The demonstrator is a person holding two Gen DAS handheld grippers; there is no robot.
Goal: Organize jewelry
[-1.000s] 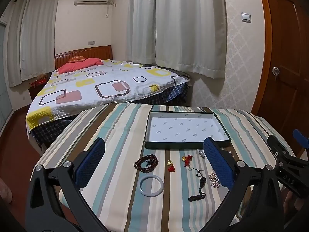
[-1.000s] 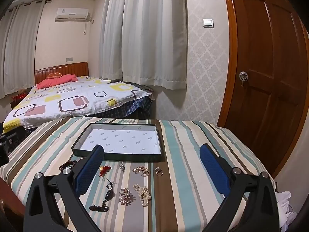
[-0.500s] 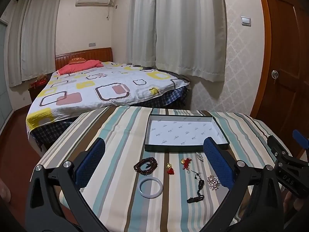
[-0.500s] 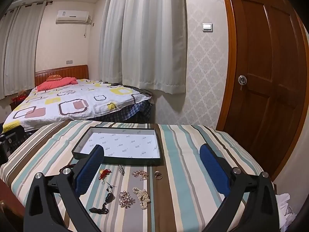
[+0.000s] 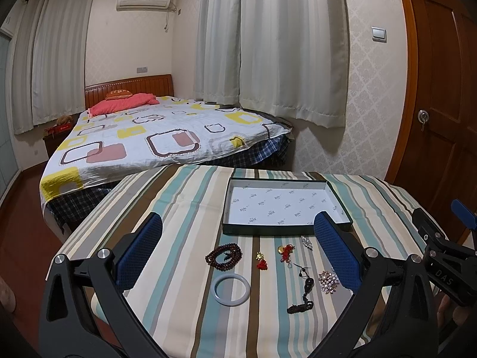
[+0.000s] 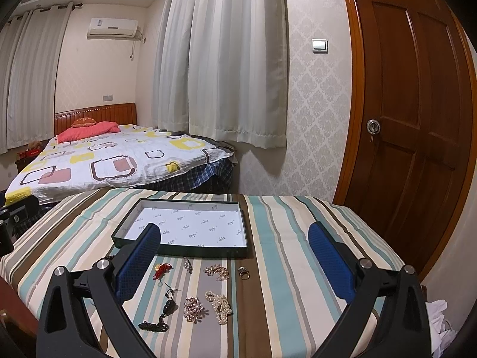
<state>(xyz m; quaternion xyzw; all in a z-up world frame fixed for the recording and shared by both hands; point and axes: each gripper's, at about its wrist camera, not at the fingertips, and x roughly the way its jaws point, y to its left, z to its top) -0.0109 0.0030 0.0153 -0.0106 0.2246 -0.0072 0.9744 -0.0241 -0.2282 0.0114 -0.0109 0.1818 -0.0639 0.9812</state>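
An empty dark green tray with a white lining [image 5: 229, 208] [image 6: 128, 223] lies on the striped tablecloth. Jewelry lies in front of it: a dark bead bracelet [image 5: 223, 254], a pale bangle [image 5: 230, 289], a small red-gold charm [image 5: 261, 261], a red knot charm [image 5: 285, 251] [image 6: 162, 269], a black cord pendant [image 5: 304, 292] [image 6: 162, 313], a rhinestone brooch [image 5: 328, 280] [image 6: 193, 308], a pearl bracelet [image 6: 220, 305], a gold chain [image 6: 217, 271], a ring [image 6: 244, 272]. My left gripper [image 5: 238, 253] and right gripper [image 6: 235, 259] are open, empty, above the pieces.
The table [image 6: 298, 238] stands near a bed [image 5: 149, 137], curtains [image 6: 223, 59] and a wooden door [image 6: 417, 119]. The right gripper's body shows at the right edge of the left wrist view [image 5: 441, 256]. White cloth or paper [image 6: 441, 322] lies beyond the table's right edge.
Both grippers have pulled back and risen a little, so the tray and jewelry sit slightly farther off. Nothing on the table has moved.
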